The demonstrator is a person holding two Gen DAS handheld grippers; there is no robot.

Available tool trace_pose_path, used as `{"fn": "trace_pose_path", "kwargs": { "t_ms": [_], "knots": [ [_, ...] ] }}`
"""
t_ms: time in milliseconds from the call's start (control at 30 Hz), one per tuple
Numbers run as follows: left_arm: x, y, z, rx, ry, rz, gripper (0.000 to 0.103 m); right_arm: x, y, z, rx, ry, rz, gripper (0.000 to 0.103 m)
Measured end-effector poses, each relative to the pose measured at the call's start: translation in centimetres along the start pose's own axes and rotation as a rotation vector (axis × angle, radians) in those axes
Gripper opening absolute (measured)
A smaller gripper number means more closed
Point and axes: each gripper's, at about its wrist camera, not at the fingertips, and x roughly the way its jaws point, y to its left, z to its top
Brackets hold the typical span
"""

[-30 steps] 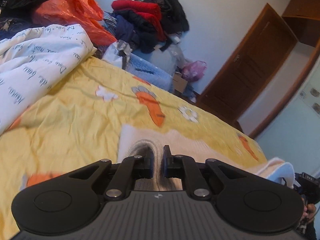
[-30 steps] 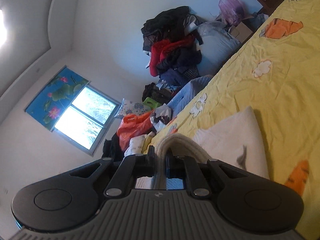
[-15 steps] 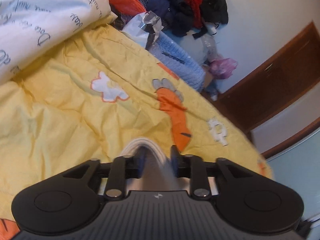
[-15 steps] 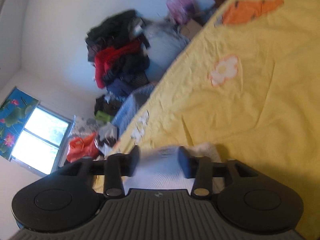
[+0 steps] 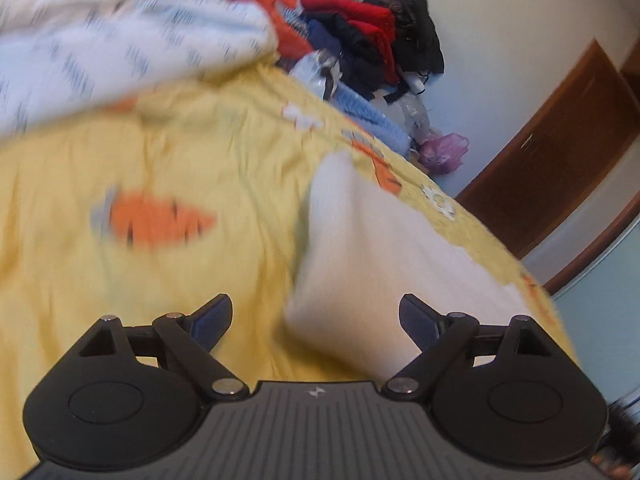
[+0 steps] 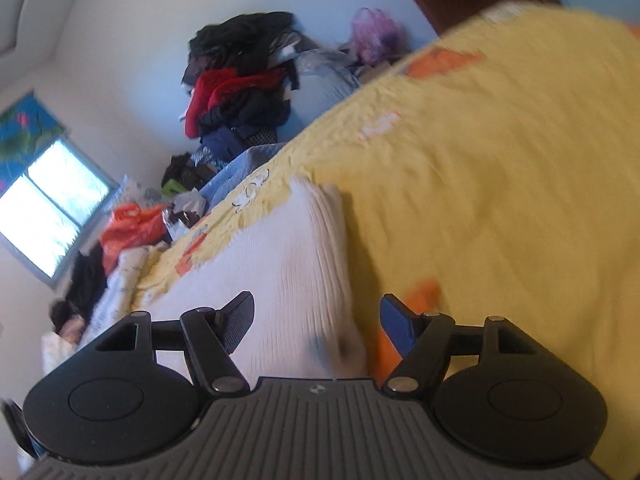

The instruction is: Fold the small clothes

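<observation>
A small cream-white knitted garment (image 5: 372,248) lies folded on the yellow carrot-print bedspread (image 5: 160,288). My left gripper (image 5: 316,316) is open and empty, just above the garment's near corner. The same garment shows in the right wrist view (image 6: 280,280), ribbed and flat on the bedspread (image 6: 500,200). My right gripper (image 6: 316,316) is open and empty, its jaws spread over the garment's near edge. Both views are blurred by motion.
A white quilt with dark lettering (image 5: 120,48) lies at the far left of the bed. A pile of dark and red clothes (image 5: 368,32) and bags stands against the wall. A brown door (image 5: 560,152) is at the right. A window (image 6: 44,220) is at the left.
Both grippers were shut on the garment one second ago; both have opened wide and let it go. The garment now lies on the bedspread and both grippers have drawn back.
</observation>
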Motion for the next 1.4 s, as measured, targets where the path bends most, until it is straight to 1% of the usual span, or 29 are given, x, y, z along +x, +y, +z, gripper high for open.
{"fn": "trace_pose_path", "kwargs": {
  "t_ms": [67, 133, 200, 233, 267, 333, 367, 400, 433, 467, 500, 533, 567, 600, 667, 800, 900, 967, 1000, 1067, 1133, 1167, 1200, 1267, 1300, 1333, 1367, 1400],
  "knots": [
    [0.4, 0.6, -1.3, -0.081, 0.011, -0.050, 0.091, -1.1, -1.0, -2.4, 0.065, 0.018, 0.017, 0.069],
    [1.6, 0.7, -1.8, -0.140, 0.021, -0.058, 0.091, -0.8, -1.0, -3.8, 0.076, 0.031, 0.016, 0.069],
    [3.1, 0.6, -1.8, -0.191, -0.001, -0.077, 0.091, 0.7, -0.7, -4.4, 0.112, 0.051, 0.037, 0.069],
    [3.6, 0.3, -1.8, -0.209, -0.031, -0.070, 0.091, 1.6, -0.5, -4.4, 0.118, 0.055, 0.047, 0.069],
    [4.1, 0.0, -1.6, -0.221, -0.046, -0.063, 0.090, 2.6, 0.0, -4.4, 0.124, 0.041, 0.035, 0.070],
    [5.0, -0.6, -1.3, -0.241, -0.072, -0.041, 0.090, 4.1, 0.7, -4.1, 0.133, -0.020, 0.006, 0.070],
    [5.3, -0.9, -1.2, -0.242, -0.087, -0.016, 0.080, 4.8, 0.8, -4.1, 0.153, -0.052, -0.008, 0.070],
    [5.7, -1.2, -0.9, -0.242, -0.087, 0.026, 0.066, 5.2, 1.0, -4.0, 0.172, -0.081, -0.017, 0.070],
    [6.1, -1.4, -0.7, -0.236, -0.072, 0.081, 0.043, 5.8, 1.2, -4.0, 0.184, -0.109, -0.033, 0.065],
    [6.4, -1.5, -0.4, -0.230, -0.065, 0.096, 0.041, 6.5, 1.5, -3.9, 0.181, -0.111, -0.054, 0.052],
    [6.5, -1.6, -0.1, -0.225, -0.058, 0.101, 0.038, 7.0, 1.7, -3.9, 0.178, -0.102, -0.066, 0.043],
    [6.5, -1.9, 0.2, -0.210, -0.050, 0.109, 0.035, 7.4, 1.7, -3.8, 0.188, -0.094, -0.053, 0.035],
    [6.3, -2.2, 0.5, -0.187, -0.046, 0.117, 0.031, 7.6, 1.8, -3.6, 0.198, -0.093, -0.050, 0.034],
    [6.0, -2.6, 0.7, -0.165, -0.047, 0.120, 0.030, 7.4, 1.8, -3.3, 0.195, -0.096, -0.044, 0.034],
    [4.8, -3.2, 1.0, -0.145, -0.055, 0.096, 0.028, 6.7, 2.6, -2.7, 0.181, -0.112, -0.016, 0.032],
    [0.6, -4.4, 1.5, -0.104, -0.038, 0.013, 0.027, 3.9, 4.4, -2.0, 0.156, -0.112, 0.059, 0.030],
    [-4.1, -3.8, 0.1, -0.072, -0.014, -0.024, 0.027, -0.3, 5.1, -2.8, 0.116, -0.085, 0.124, 0.030],
    [-7.0, -2.5, -1.8, -0.055, 0.020, -0.020, 0.027, -3.9, 4.4, -4.3, 0.121, -0.048, 0.166, 0.030],
    [-8.3, -1.6, -3.0, -0.056, 0.043, -0.017, 0.027, -5.3, 3.8, -5.2, 0.130, -0.031, 0.174, 0.030],
    [-10.0, 0.3, -5.3, -0.081, 0.095, 0.001, 0.027, -8.6, 2.1, -8.0, 0.160, 0.011, 0.171, 0.030],
    [-10.4, 1.6, -7.3, -0.052, 0.132, 0.035, 0.028, -10.5, 0.5, -10.8, 0.185, 0.053, 0.137, 0.030],
    [-10.1, 1.8, -8.2, -0.007, 0.146, 0.050, 0.032, -10.9, 0.0, -12.3, 0.178, 0.077, 0.110, 0.031],
    [-10.0, 1.8, -8.7, 0.068, 0.141, 0.067, 0.035, -10.9, -0.3, -13.3, 0.166, 0.097, 0.075, 0.033],
    [-10.7, 1.1, -8.9, 0.207, 0.117, 0.092, 0.047, -10.8, -0.8, -14.3, 0.153, 0.115, -0.003, 0.048],
    [-11.3, 0.7, -8.5, 0.270, 0.137, 0.090, 0.050, -11.1, -0.9, -14.0, 0.143, 0.112, -0.019, 0.049],
    [-12.2, 0.4, -8.1, 0.327, 0.159, 0.073, 0.055, -11.6, -0.8, -13.4, 0.142, 0.097, -0.020, 0.052],
    [-13.3, 0.1, -7.7, 0.386, 0.158, 0.047, 0.056, -12.7, -0.6, -12.5, 0.123, 0.053, -0.026, 0.063],
    [-14.5, -0.1, -7.3, 0.440, 0.134, 0.032, 0.056, -13.6, -0.2, -11.6, 0.084, 0.001, -0.032, 0.071]
  ]
}}
